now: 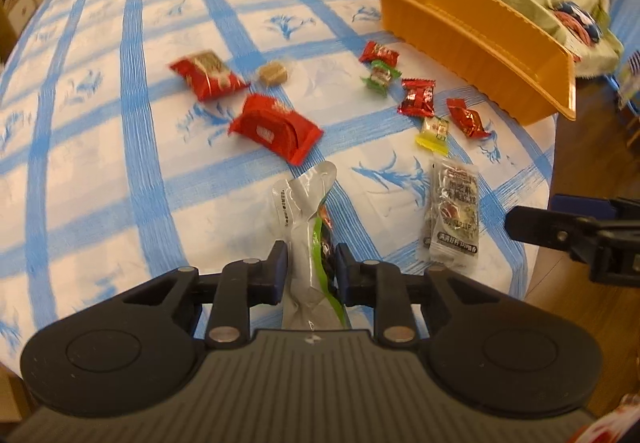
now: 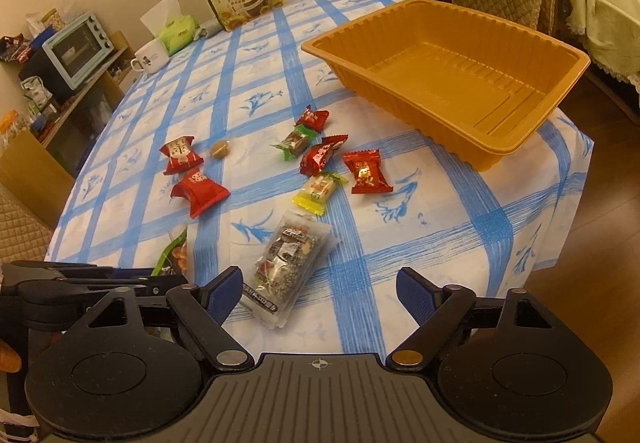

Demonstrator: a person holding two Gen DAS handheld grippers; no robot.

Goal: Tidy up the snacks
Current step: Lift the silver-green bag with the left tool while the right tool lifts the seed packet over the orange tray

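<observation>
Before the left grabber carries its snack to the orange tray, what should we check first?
1. Left gripper shut on the silver-green packet: ok.
2. Packet lifted off the tablecloth: cannot tell.
3. Orange tray has room: ok, nothing in it.
4. Tray fully on the table: not ok, its near corner hangs over the edge.
5. Right gripper free for the clear sesame packet: ok, open and holding nothing.
6. Way to the tray: not ok, small candies like the yellow one lie between.
</observation>
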